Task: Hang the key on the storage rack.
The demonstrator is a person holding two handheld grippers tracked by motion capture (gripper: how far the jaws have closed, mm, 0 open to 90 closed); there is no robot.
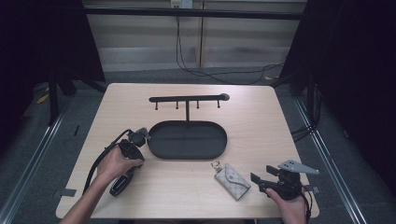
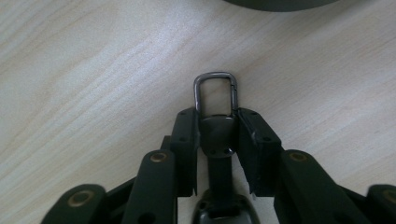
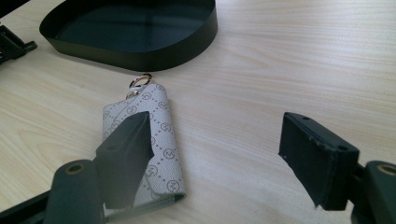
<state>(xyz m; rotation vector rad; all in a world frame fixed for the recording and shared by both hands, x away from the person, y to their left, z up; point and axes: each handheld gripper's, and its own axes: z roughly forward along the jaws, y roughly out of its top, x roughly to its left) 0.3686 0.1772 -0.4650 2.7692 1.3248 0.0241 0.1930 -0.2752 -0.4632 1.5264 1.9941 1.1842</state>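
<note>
My left gripper (image 1: 138, 136) lies low on the table by the left end of the black oval tray (image 1: 205, 151). In the left gripper view my left gripper (image 2: 217, 116) is shut on a dark key fob (image 2: 217, 135), whose metal loop (image 2: 215, 74) sticks out past the fingertips over the wood. A grey patterned key pouch (image 1: 232, 179) with a gold ring (image 3: 140, 80) lies in front of the tray. My right gripper (image 1: 262, 173) stands open just right of it. In the right gripper view the left jaw of my right gripper (image 3: 217, 126) overlaps the pouch (image 3: 161, 126), not gripping it.
A black rack with several small hooks (image 1: 187, 99) rises on a post from the tray's far side. The tray wall (image 3: 140, 51) is low. The table's front edge lies close to both hands; cables run over the floor beyond the table.
</note>
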